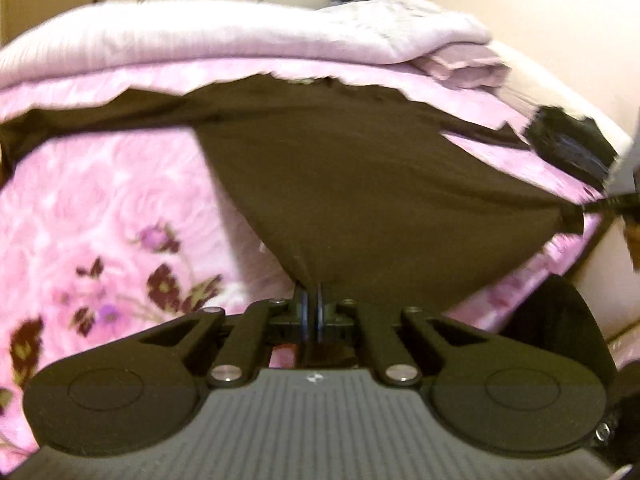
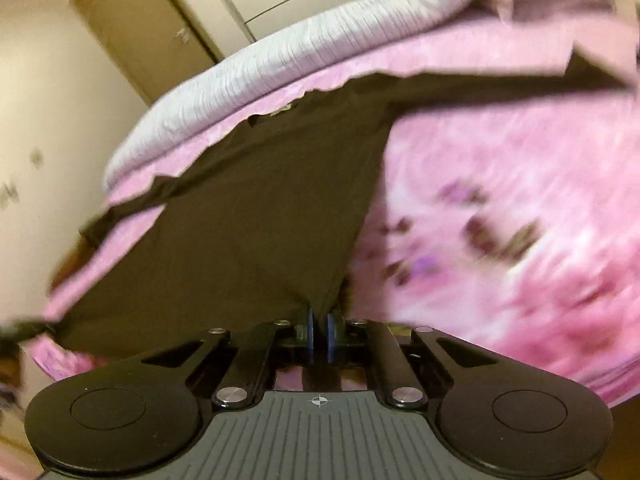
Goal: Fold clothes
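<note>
Dark brown shirt (image 1: 360, 168) stretched taut, hem pinched by left gripper (image 1: 313, 300), right gripper (image 2: 319, 320).

1. A shirt (image 1: 360, 184) lies spread on a blanket (image 1: 104, 208) that covers the bed.
2. Its near hem rises off the blanket at two corners — one pinched in the left gripper (image 1: 311, 304), the other in the right gripper (image 2: 319, 322).
3. Its sleeves stretch out to either side; the collar lies at the far end.
4. Behind the collar, a folded quilt (image 1: 200, 40) runs across the bed.
5. A crumpled cloth (image 1: 460, 60) sits beside the quilt — at the far right.
</note>
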The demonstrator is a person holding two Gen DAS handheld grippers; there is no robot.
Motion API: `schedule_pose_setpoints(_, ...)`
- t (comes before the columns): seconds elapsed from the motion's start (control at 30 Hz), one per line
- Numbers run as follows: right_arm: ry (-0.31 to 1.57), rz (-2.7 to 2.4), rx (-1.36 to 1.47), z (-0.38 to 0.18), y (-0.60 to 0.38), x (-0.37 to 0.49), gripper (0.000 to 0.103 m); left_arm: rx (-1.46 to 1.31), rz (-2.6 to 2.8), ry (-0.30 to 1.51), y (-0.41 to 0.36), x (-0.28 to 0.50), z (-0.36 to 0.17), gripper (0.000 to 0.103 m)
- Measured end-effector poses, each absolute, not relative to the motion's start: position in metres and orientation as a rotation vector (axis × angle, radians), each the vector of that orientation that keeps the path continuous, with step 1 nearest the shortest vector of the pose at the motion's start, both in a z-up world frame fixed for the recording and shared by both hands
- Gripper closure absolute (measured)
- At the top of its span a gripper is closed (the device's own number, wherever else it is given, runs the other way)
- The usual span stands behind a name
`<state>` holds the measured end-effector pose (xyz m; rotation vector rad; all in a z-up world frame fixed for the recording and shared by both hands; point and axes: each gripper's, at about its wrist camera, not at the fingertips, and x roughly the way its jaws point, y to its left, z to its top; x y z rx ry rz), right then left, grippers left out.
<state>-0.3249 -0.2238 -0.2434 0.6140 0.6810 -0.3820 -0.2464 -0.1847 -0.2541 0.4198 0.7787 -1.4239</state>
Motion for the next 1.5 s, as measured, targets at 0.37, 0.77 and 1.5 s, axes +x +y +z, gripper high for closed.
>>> schedule_pose_setpoints(0.37,0.913,-0.46,0.512,-0.304,-0.217,-0.337,0.1,0.489,-1.344,0.937,-0.174,-0.256,-0.313,0.1)
schedule_pose_setpoints(0.77,0.823,-0.447,0.38,-0.273,-0.221,-0.297,0.068,0.629,-1.211,0.773,-0.183,-0.201,-0.273,0.085)
schedule_pose_setpoints(1.5,0.831,-0.079,0.109,-0.317,-0.144,0.01,0.056,0.694,-0.819,0.592,-0.298,0.154,-0.27,0.048)
